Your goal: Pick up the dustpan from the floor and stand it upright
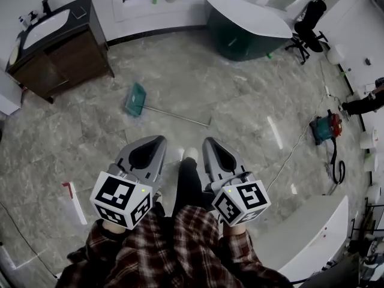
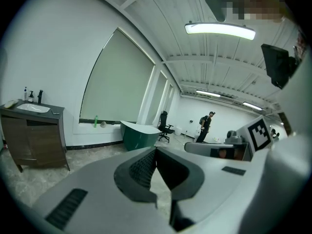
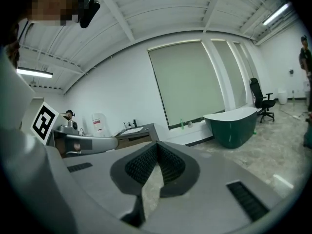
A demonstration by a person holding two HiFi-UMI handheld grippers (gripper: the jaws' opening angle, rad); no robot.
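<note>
Only the head view shows the dustpan (image 1: pixel 135 99). Its teal pan lies flat on the floor (image 1: pixel 180 71) at mid-floor, with the long handle trailing toward the right edge. It is well apart from the left tool (image 1: pixel 155 141) and the right tool (image 1: pixel 210 143), which are held side by side and pointing toward it.

The 2 gripper views show both tools with tips pressed together and nothing between them.

Only the left gripper view shows a person (image 2: pixel 205 127) standing beyond the green bathtub (image 2: pixel 139 133).

A sink cabinet (image 1: pixel 57 47) stands at the far left corner and an office chair (image 1: pixel 309 23) at the far right.
</note>
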